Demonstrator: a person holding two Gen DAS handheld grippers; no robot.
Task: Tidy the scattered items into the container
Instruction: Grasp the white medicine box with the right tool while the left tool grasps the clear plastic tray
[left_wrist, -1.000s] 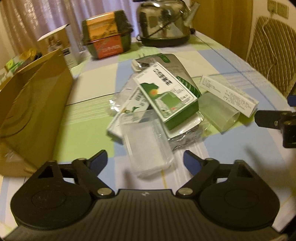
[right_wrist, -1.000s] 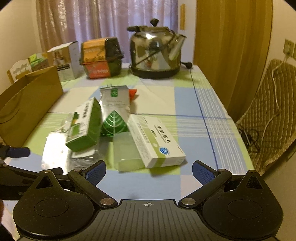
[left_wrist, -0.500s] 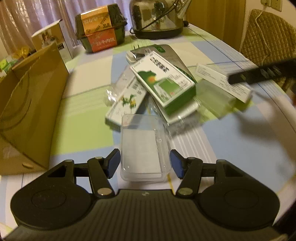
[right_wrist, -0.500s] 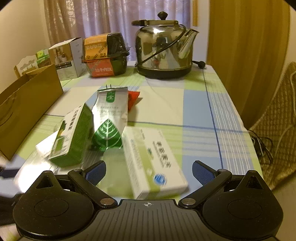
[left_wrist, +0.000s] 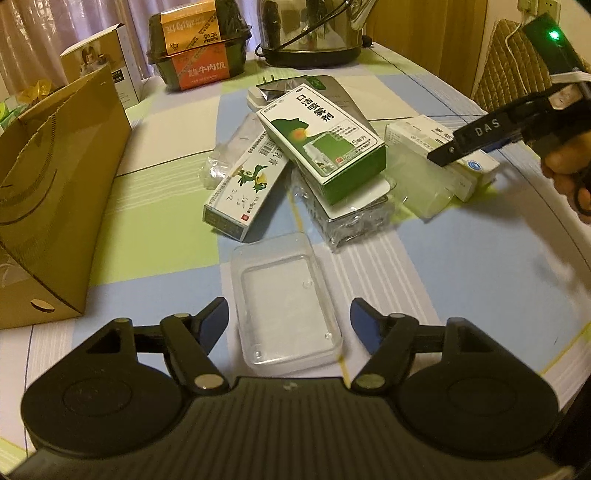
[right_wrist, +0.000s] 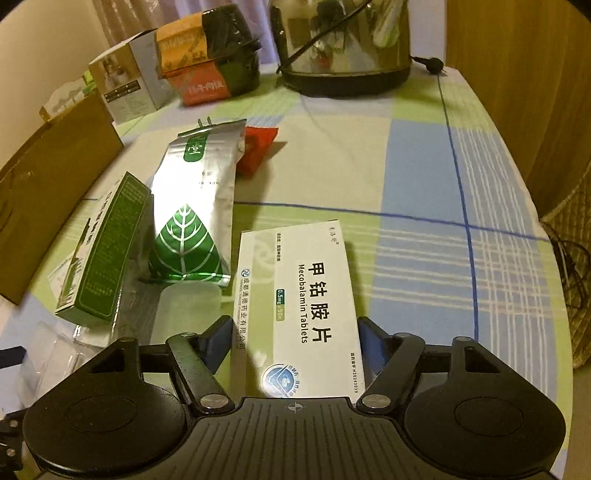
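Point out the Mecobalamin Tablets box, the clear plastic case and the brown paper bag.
Mecobalamin Tablets box (right_wrist: 314, 295), right wrist view, on its printed top face.
Clear plastic case (left_wrist: 284, 302), left wrist view, on its flat lid centre.
Brown paper bag (left_wrist: 55, 192), left wrist view, on its broad side panel.

A clear plastic case (left_wrist: 286, 306) lay flat nearest, the green-and-white boxes (left_wrist: 321, 142) and foil pouch (right_wrist: 195, 206) heaped beyond it, the brown paper bag (left_wrist: 55, 192) standing left.

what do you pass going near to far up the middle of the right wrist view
right gripper → white tablet box → bare checked tablecloth → steel kettle
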